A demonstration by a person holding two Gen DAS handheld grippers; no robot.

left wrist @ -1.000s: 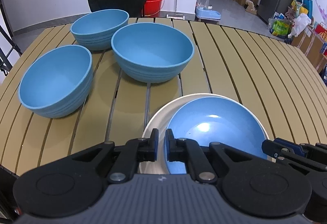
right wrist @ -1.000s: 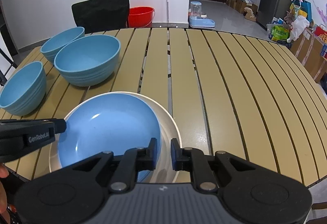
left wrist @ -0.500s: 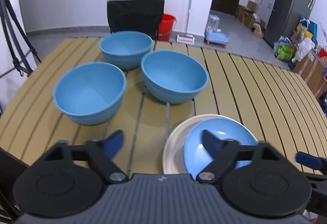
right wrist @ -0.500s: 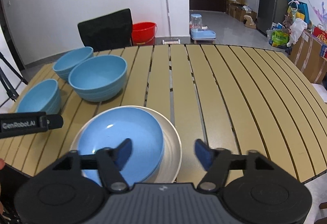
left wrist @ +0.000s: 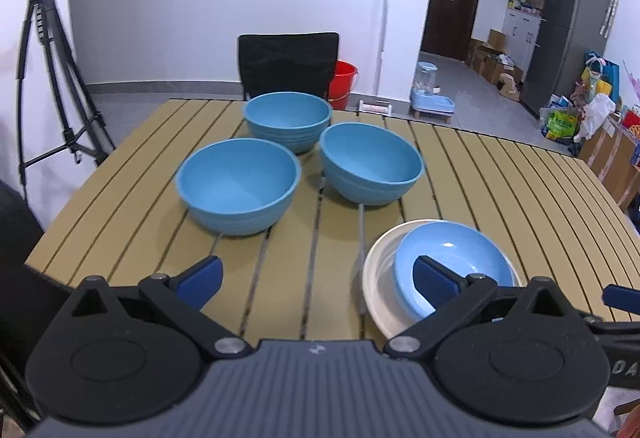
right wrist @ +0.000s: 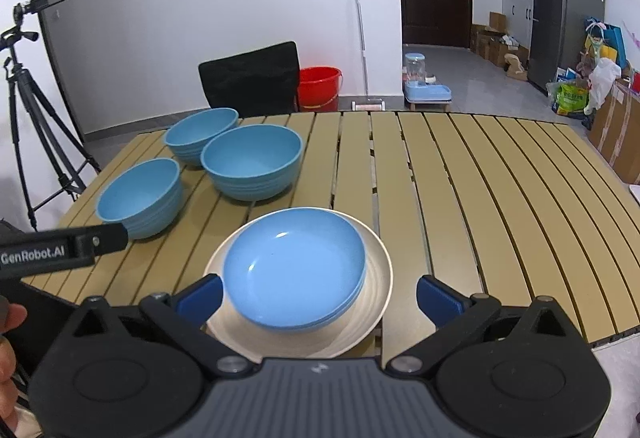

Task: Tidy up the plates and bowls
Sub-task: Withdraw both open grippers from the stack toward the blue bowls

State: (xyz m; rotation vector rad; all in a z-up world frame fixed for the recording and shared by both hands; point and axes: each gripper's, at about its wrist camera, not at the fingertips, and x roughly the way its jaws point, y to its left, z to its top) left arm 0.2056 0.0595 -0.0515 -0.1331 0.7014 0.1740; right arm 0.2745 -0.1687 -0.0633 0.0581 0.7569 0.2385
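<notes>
Blue bowls [left wrist: 280,154] left of stacked plates [right wrist: 296,274]; both claws [right wrist: 318,298] just spread, empty.

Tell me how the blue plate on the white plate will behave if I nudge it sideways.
The blue plate looks glossy, as does the white plate beneath, so it probably slides easily. Sitting off-centre toward one rim, it may ride up and tilt. Likely rigid; may chip if ceramic.

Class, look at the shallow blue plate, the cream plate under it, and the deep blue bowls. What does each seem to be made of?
Shallow blue plate: glossy, sharp highlight; likely glazed ceramic or melamine. Cream plate: duller sheen with faint rings; possibly ceramic. Deep blue bowls: matte, ribbed sides; probably plastic or fibre composite.
</notes>
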